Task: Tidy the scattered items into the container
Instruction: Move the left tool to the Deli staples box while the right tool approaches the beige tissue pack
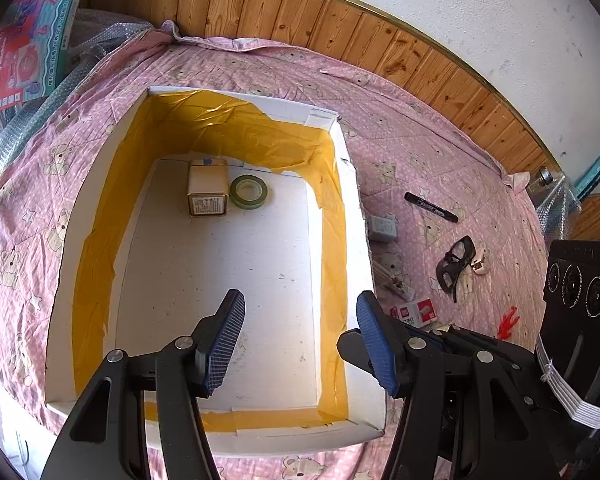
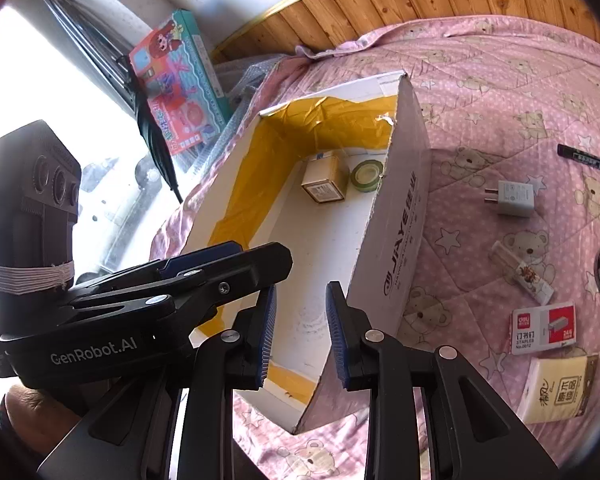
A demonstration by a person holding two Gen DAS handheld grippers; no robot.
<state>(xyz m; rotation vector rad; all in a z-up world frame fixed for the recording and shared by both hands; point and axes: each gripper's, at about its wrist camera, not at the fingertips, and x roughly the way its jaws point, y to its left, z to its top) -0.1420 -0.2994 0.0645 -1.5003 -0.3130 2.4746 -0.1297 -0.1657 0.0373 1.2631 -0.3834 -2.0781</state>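
Observation:
A white cardboard box [image 1: 356,216] lined with yellow tape sits on the pink bedspread; in the right wrist view the same box [image 2: 400,208] shows its printed side wall. Inside lie a small cream carton [image 1: 206,192] [image 2: 324,184] and a green tape roll [image 1: 249,191] [image 2: 366,176]. My left gripper [image 1: 300,340] hangs open and empty over the box's near end. My right gripper [image 2: 300,336] is open and empty above the box's near corner. Scattered right of the box are a black marker [image 1: 431,207] [image 2: 588,160], a white charger [image 2: 514,199] [image 1: 382,229], black glasses [image 1: 456,262], a staples box [image 2: 544,328] [image 1: 416,312], a tissue pack [image 2: 556,388] and a slim white packet [image 2: 522,272].
A small red figure [image 1: 508,322] lies on the bedspread [image 1: 400,136] at the far right. A toy box [image 1: 24,40] [image 2: 180,80] and bubble wrap sit at the bed's head by the wooden wall panel [image 1: 380,40]. The other gripper's camera body [image 1: 580,280] [image 2: 32,200] crowds each view's edge.

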